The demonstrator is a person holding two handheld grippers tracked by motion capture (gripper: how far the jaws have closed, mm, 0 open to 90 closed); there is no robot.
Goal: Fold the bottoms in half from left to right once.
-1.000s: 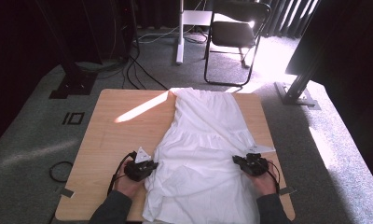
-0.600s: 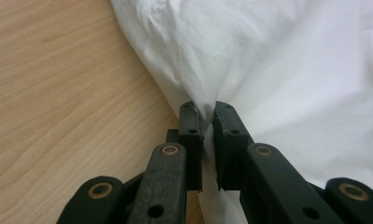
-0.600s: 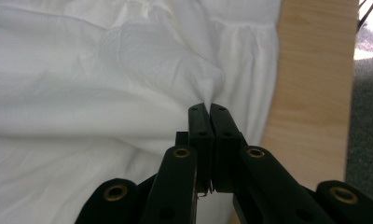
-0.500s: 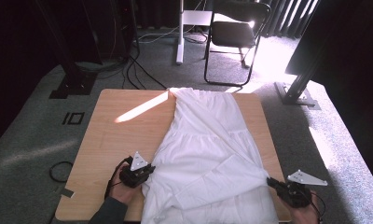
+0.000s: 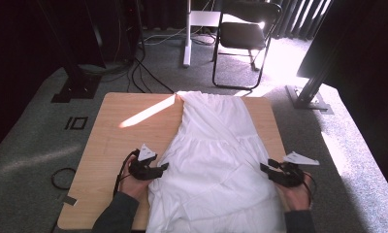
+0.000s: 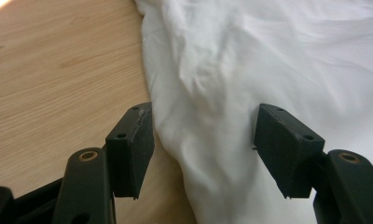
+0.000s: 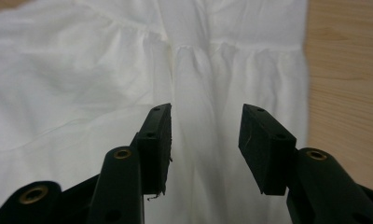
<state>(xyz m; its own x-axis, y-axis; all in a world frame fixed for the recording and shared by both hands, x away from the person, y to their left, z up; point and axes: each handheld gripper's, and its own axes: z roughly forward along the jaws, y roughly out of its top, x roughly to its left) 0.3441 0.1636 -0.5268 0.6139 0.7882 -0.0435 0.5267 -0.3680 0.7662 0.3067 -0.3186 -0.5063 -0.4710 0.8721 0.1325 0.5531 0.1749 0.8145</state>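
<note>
A white dress [image 5: 216, 160] lies spread lengthwise on the wooden tabletop [image 5: 119, 141], its hem toward the person. The left tongs [image 5: 162, 167] sit at the dress's left edge and the right tongs [image 5: 266, 168] at its right edge. Both have just been opening: the left jaws stand apart over a fold of fabric without pressing it, and the right jaws gape above the gathered cloth, gripping nothing.

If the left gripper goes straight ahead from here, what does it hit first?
Most likely the white dress: the left gripper stands open, pointing at its bunched side edge, which lies just ahead between the jaws, though depth is hard to judge.
</note>
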